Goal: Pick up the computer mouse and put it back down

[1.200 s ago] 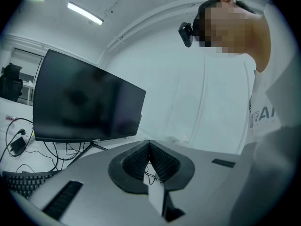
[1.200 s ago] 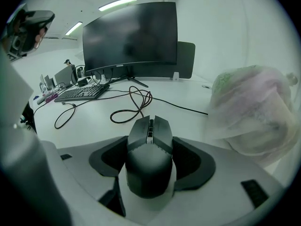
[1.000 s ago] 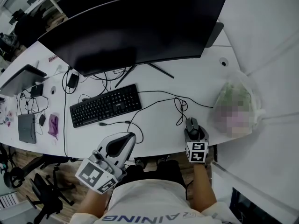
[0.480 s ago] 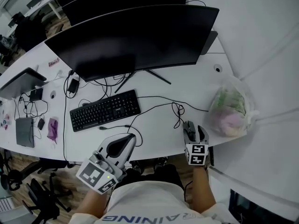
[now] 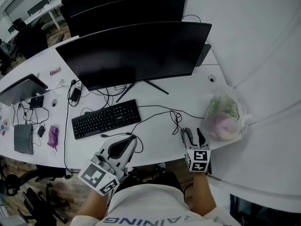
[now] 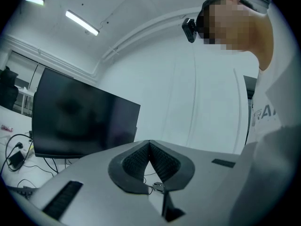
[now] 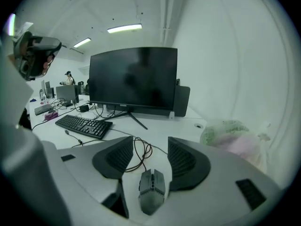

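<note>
Right gripper view: the angular grey computer mouse (image 7: 151, 189) lies on the smooth white desk (image 7: 181, 128). It sits untouched between the ribbed black pads (image 7: 117, 157) of the right gripper (image 7: 150, 142), whose parted jaws have just been narrowing. The left gripper (image 6: 149, 144) has its jaws pressed together, empty.

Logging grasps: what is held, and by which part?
Nothing. The right gripper's jaws, just closing somewhat, flank the mouse without touching; left gripper shut, empty.

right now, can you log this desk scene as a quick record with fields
left gripper: shut, nothing between its jaws
right gripper: open, jaws have just been closing, mouse between them
mouse: pads not touching it, cable looped ahead of it
keyboard: left of the mouse, in front of the monitor
plastic bag: on the desk, right of the right gripper
</note>
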`<state>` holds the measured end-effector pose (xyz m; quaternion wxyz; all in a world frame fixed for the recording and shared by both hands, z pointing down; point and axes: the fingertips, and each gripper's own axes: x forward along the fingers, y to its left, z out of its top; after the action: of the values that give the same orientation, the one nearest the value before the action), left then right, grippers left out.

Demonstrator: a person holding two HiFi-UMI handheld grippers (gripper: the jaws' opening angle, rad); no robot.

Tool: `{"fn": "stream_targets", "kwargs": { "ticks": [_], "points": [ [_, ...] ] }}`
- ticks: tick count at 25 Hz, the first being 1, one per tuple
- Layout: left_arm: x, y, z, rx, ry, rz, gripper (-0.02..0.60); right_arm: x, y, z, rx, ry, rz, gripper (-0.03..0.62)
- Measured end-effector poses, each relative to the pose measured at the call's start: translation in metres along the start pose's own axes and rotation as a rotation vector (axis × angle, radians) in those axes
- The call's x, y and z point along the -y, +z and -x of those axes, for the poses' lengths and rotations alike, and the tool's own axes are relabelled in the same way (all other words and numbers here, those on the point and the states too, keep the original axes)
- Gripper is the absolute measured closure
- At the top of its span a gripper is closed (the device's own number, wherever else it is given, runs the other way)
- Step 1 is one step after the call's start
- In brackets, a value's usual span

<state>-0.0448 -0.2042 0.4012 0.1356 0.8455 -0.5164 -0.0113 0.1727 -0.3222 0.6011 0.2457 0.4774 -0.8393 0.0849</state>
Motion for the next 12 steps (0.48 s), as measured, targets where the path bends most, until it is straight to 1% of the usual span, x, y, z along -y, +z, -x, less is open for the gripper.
{"fn": "stream_targets", "kwargs": {
  "ticks": [1, 3, 7, 12],
  "points": [
    [0.0, 0.003, 0.002, 0.007, -0.001, -0.002, 0.577, 0.0, 0.011, 0.005, 0.031, -0.012, 0.0, 0.368],
    [0.001, 0.007, 0.006, 0.02, -0.004, -0.009, 0.577, -0.001, 0.032, 0.017, 0.09, -0.032, 0.004, 0.4],
    [0.004, 0.015, 0.013, 0.043, -0.014, -0.029, 0.577, -0.005, 0.069, 0.036, 0.18, -0.046, 0.018, 0.413],
    [0.008, 0.025, 0.019, 0.081, -0.026, -0.041, 0.577, -0.014, 0.106, 0.056, 0.26, -0.032, 0.021, 0.431]
  ]
}}
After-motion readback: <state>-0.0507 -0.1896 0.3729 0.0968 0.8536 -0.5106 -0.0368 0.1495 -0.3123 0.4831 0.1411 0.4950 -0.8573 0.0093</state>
